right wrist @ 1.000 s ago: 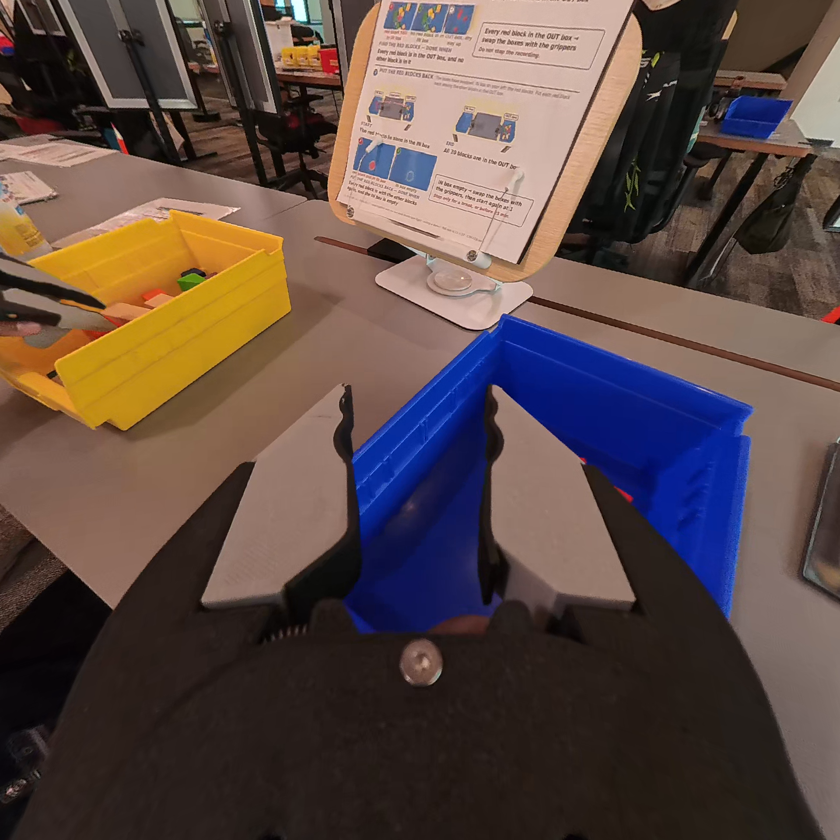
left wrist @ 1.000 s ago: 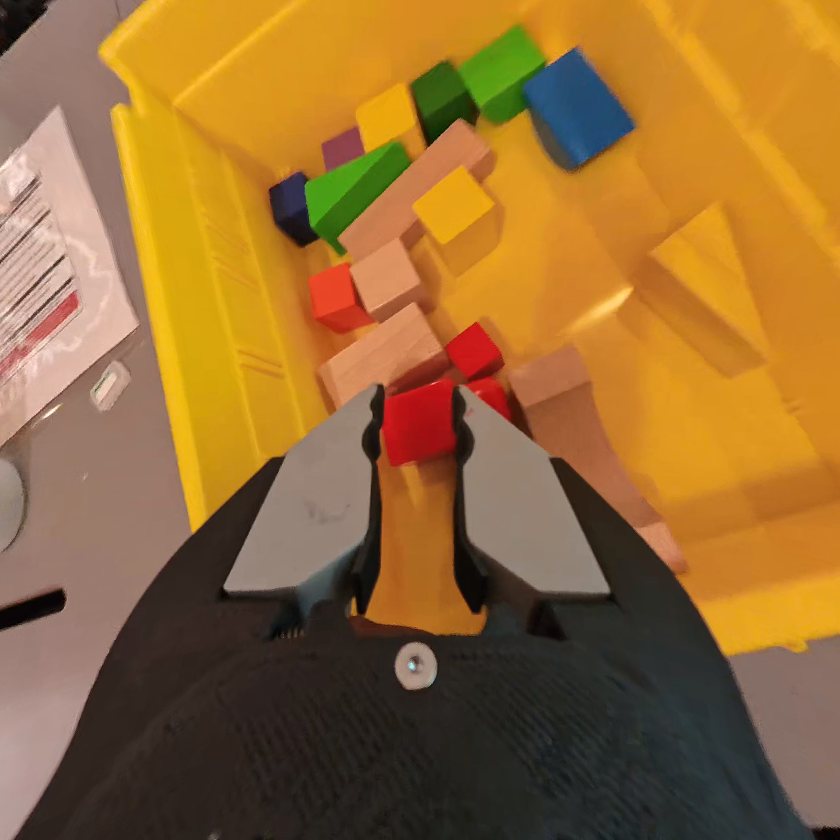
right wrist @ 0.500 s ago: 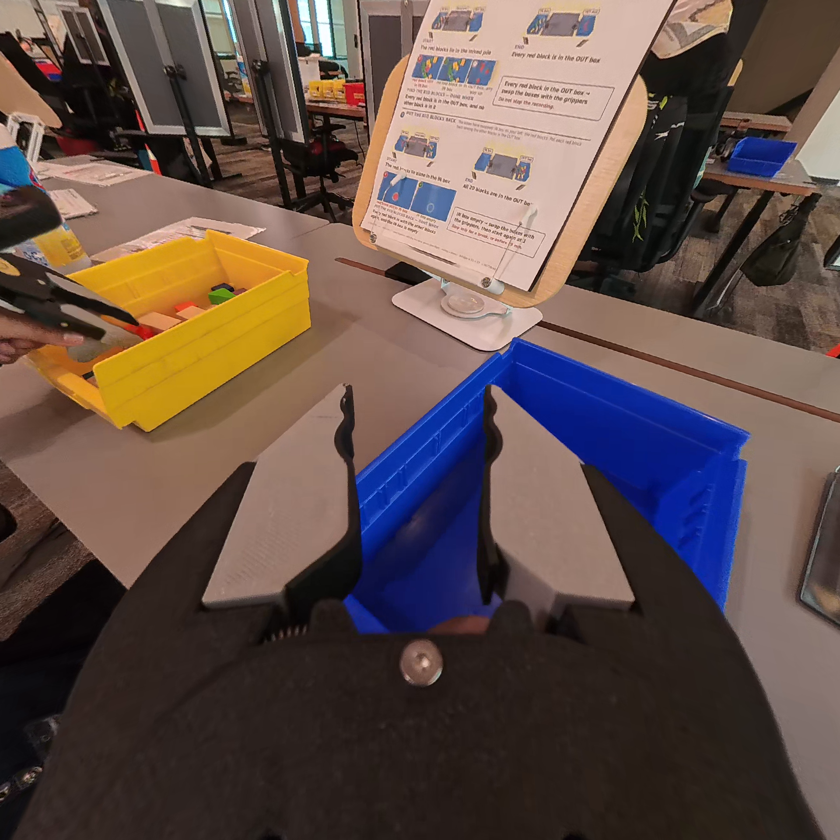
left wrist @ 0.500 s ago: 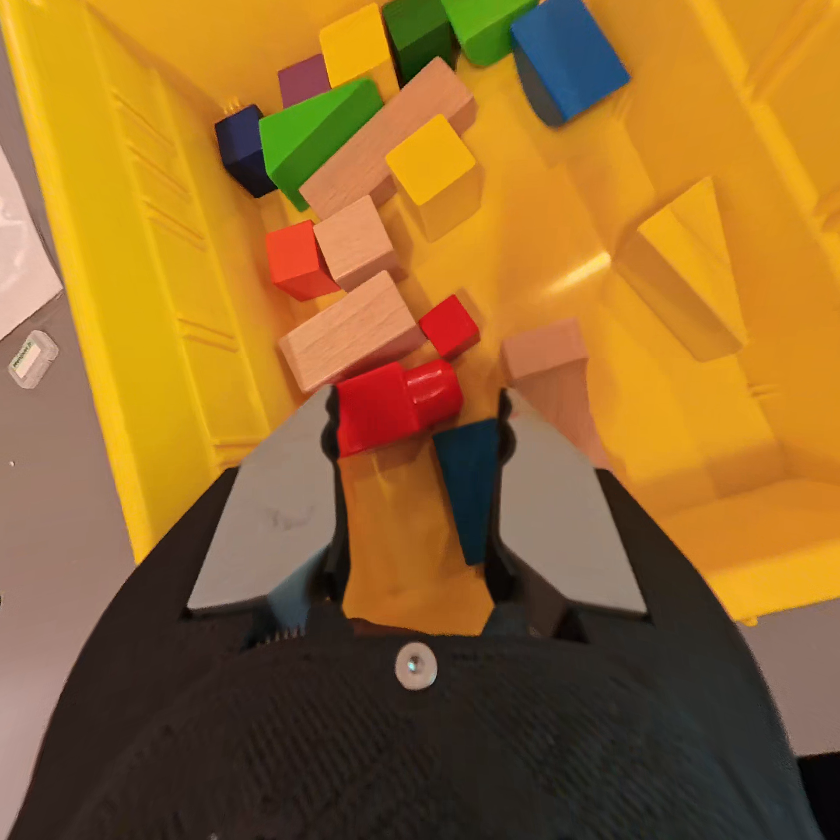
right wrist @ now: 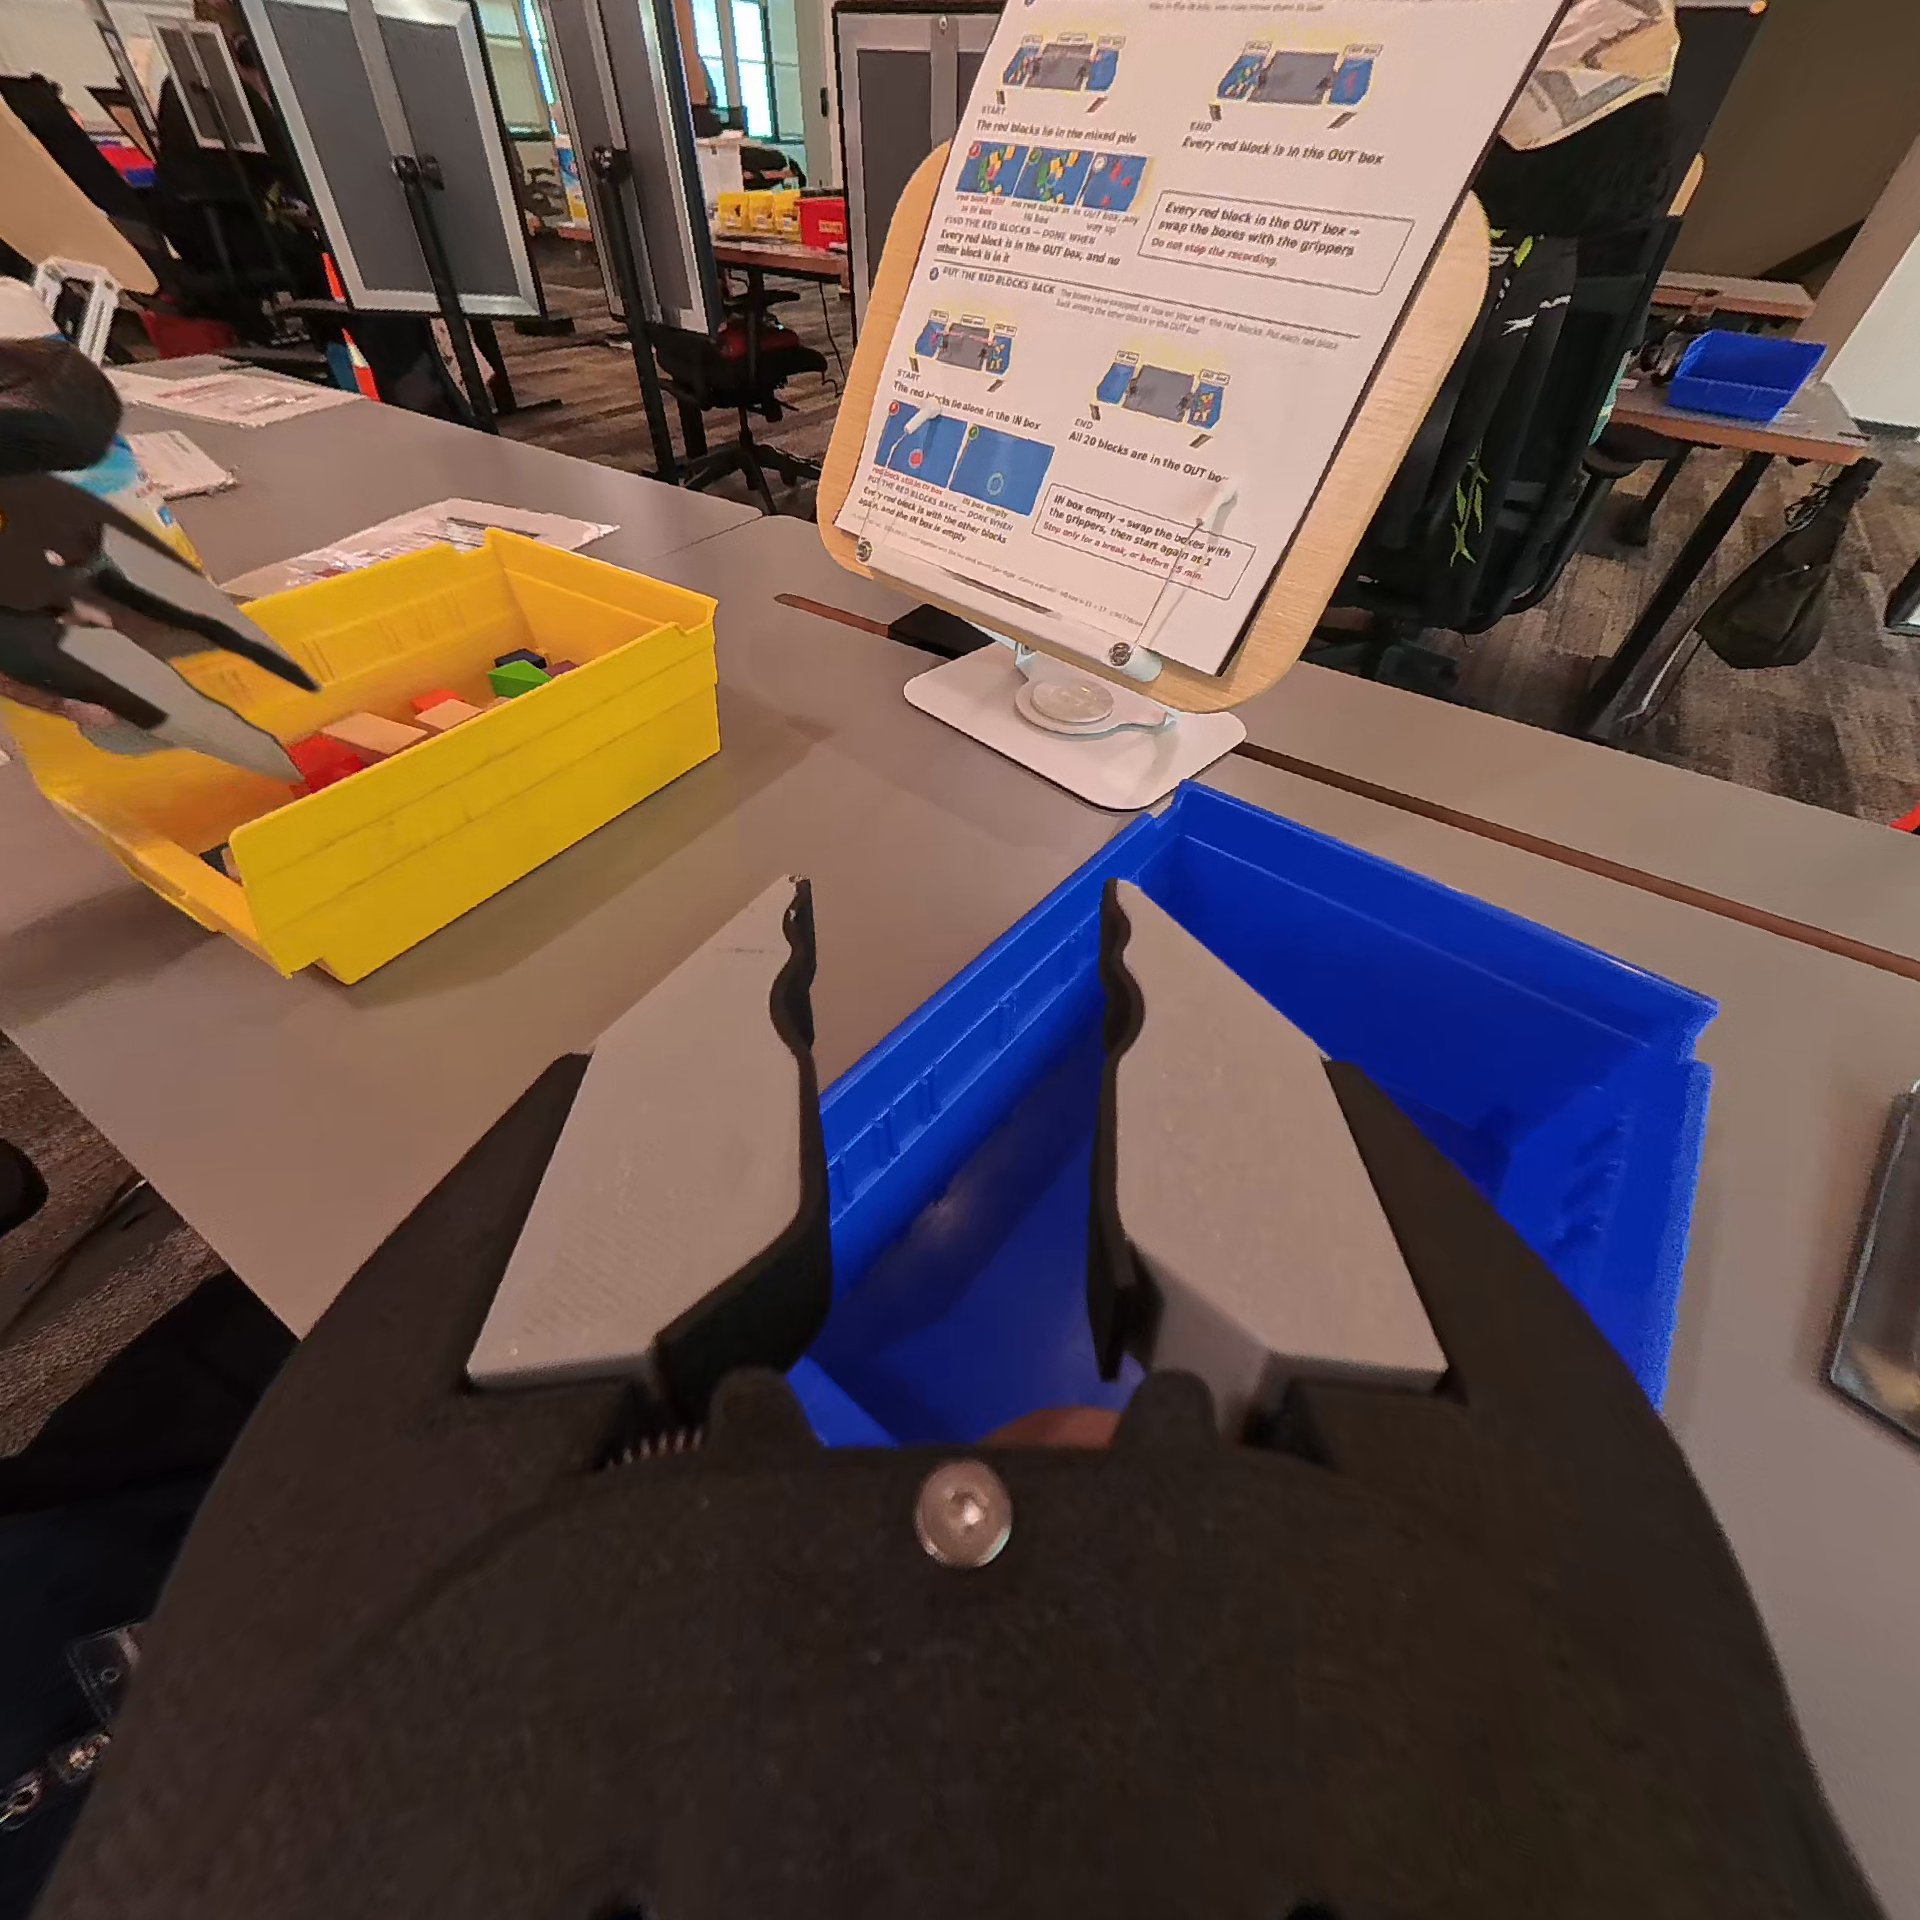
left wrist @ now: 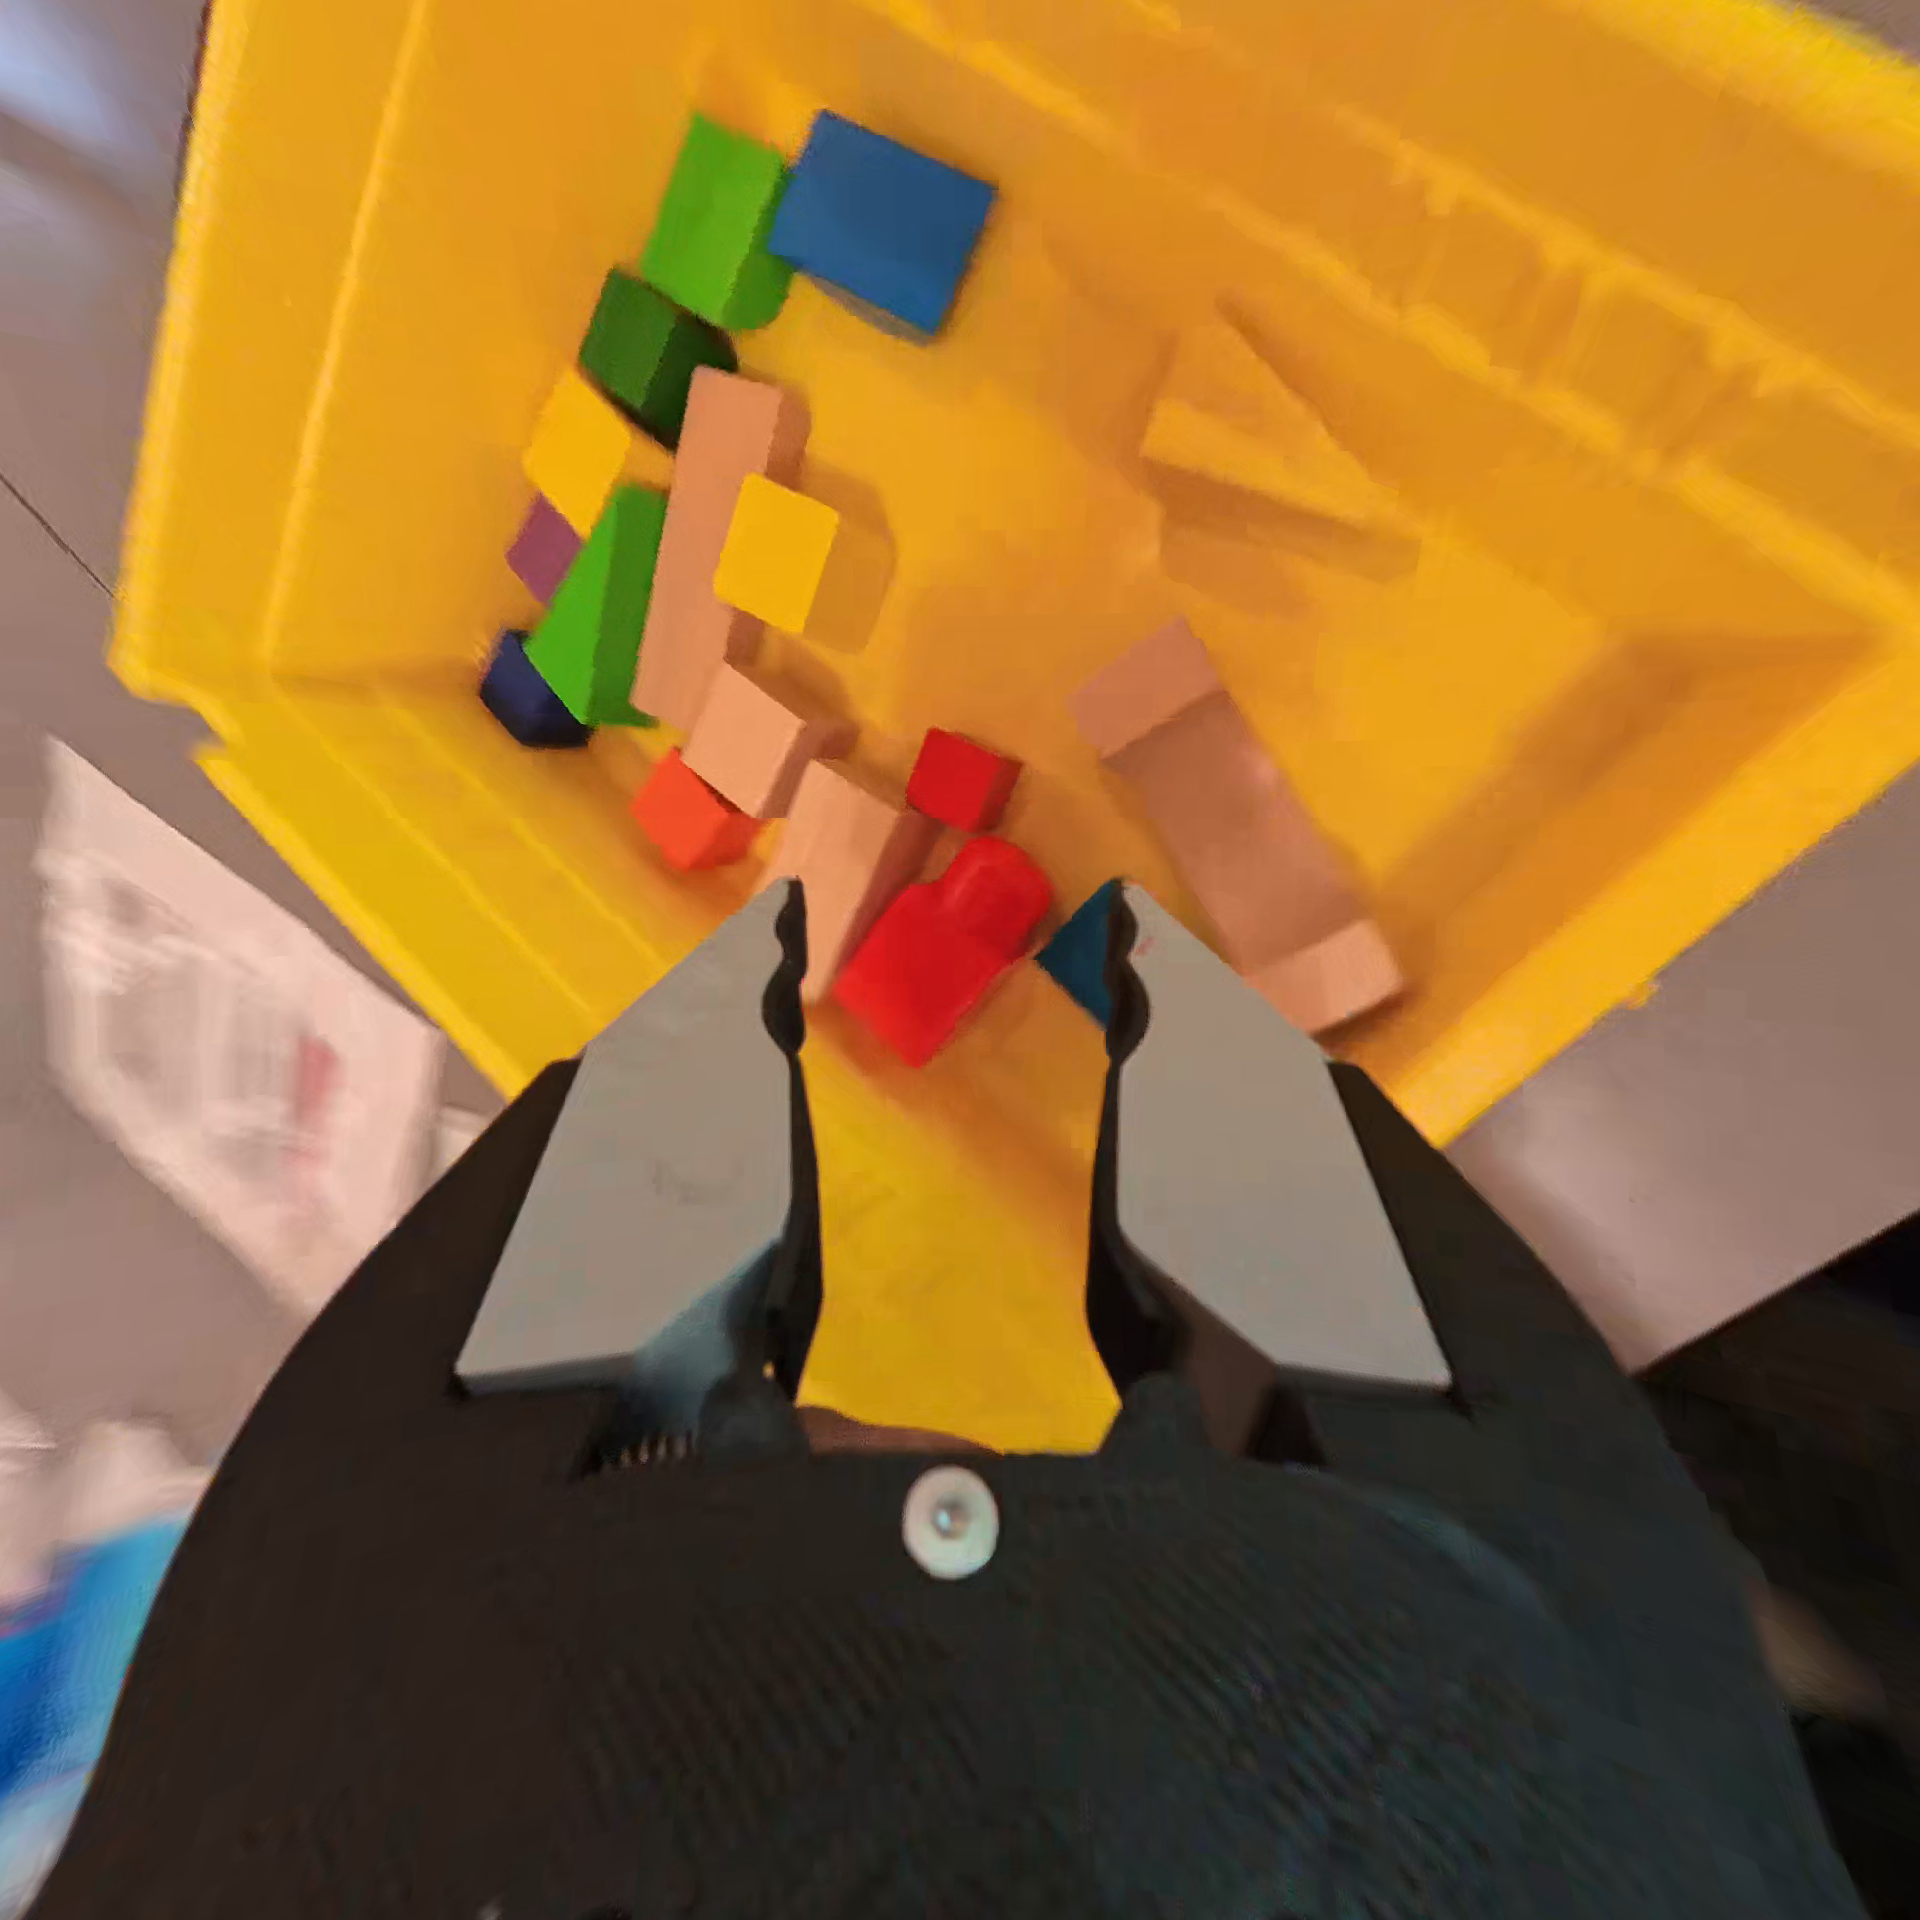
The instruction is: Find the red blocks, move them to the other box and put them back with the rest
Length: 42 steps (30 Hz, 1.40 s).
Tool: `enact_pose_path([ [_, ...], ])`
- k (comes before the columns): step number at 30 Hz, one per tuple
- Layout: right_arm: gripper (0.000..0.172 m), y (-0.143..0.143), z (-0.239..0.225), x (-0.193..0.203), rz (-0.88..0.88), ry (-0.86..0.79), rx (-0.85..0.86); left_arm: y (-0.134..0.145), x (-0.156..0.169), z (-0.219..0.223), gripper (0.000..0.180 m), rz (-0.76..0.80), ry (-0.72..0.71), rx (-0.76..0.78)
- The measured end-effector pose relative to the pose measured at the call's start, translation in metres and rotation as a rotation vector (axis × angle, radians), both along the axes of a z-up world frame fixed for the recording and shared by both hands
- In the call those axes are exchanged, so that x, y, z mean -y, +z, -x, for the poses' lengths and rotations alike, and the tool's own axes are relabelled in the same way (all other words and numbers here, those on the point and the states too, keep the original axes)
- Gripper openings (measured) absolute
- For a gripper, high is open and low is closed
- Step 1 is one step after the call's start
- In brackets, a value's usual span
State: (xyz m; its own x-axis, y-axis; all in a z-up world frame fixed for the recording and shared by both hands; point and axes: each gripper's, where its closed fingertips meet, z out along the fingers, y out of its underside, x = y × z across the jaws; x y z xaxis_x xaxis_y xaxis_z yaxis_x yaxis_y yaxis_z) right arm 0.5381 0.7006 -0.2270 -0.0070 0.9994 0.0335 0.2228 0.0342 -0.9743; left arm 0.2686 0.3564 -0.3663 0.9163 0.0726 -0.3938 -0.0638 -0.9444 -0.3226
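Hovering over the near end of the yellow plastic bin (left wrist: 1382, 540), the left gripper (left wrist: 951, 935) is seen with its fingers spread and nothing clamped; the chunky red wooden block with a rounded end (left wrist: 940, 951) lies on the bin floor between the tips, touched by neither pad as far as the blurred view allows. It is judged that this block now rests among the rest: a small red cube (left wrist: 961, 779) lies just beyond it, a plain wooden bar (left wrist: 842, 883) lies against its left side, and a dark teal wedge (left wrist: 1081, 961) sits at the right fingertip. The mixed blocks are bunched along the bin's left wall, so open floor is left toward the right wall and far corner. The right gripper (right wrist: 951, 935) is held released over the blue plastic bin (right wrist: 1434, 987), whose visible floor shows no block, presumably waiting there. Grey tabletop (right wrist: 852, 831) lies free between the two bins, with the wooden instruction stand (right wrist: 1081, 717) set well behind that lane.
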Motion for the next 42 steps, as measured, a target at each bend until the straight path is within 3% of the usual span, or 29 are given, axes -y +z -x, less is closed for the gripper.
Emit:
enact_pose_path([
  [1, 0.053, -0.001, 0.001, 0.001, 0.000, 0.003, 0.005, 0.000, 0.003, 0.001, 0.057, 0.108, -0.122, -0.055],
  [3, 0.053, -0.004, 0.004, 0.003, -0.001, 0.008, 0.016, -0.013, 0.015, 0.000, 0.055, 0.326, -0.363, -0.087],
  [5, 0.053, -0.006, 0.005, 0.005, -0.005, 0.013, 0.024, -0.024, 0.019, 0.007, 0.034, 0.423, -0.468, -0.083],
  [10, 0.053, -0.004, 0.004, 0.008, -0.014, 0.019, 0.020, -0.045, 0.034, 0.026, 0.044, 0.557, -0.423, 0.028],
  [13, 0.053, -0.004, 0.003, 0.007, 0.000, 0.027, 0.016, -0.050, 0.038, 0.044, 0.060, 0.612, -0.385, -0.003],
  [16, 0.053, -0.003, 0.002, 0.004, 0.001, 0.021, 0.015, -0.048, 0.035, 0.040, 0.050, 0.634, -0.381, 0.018],
  [19, 0.054, -0.001, -0.001, 0.002, -0.005, 0.015, 0.008, -0.046, 0.028, 0.020, 0.034, 0.612, -0.467, 0.022],
  [24, 0.053, 0.002, -0.003, 0.002, 0.009, 0.020, -0.005, -0.067, 0.049, 0.020, 0.047, 0.748, -0.414, 0.059],
  [27, 0.053, 0.001, -0.003, 0.005, -0.003, 0.024, 0.003, -0.068, 0.050, 0.020, 0.039, 0.762, -0.419, 0.078],
  [31, 0.053, 0.001, -0.002, 0.006, 0.003, 0.040, 0.000, -0.047, 0.026, 0.020, 0.035, 0.621, -0.474, -0.012],
  [34, 0.054, -0.008, 0.002, 0.015, 0.064, 0.109, 0.028, 0.011, -0.024, 0.014, 0.035, 0.261, -0.506, -0.175],
  [38, 0.055, -0.009, 0.009, 0.056, 0.181, 0.310, 0.028, 0.095, -0.094, -0.069, 0.035, -0.363, -0.656, -0.312],
  [42, 0.060, -0.004, 0.013, 0.123, 0.217, 0.550, -0.002, 0.100, -0.131, -0.152, 0.035, -0.559, -0.739, -0.370],
])
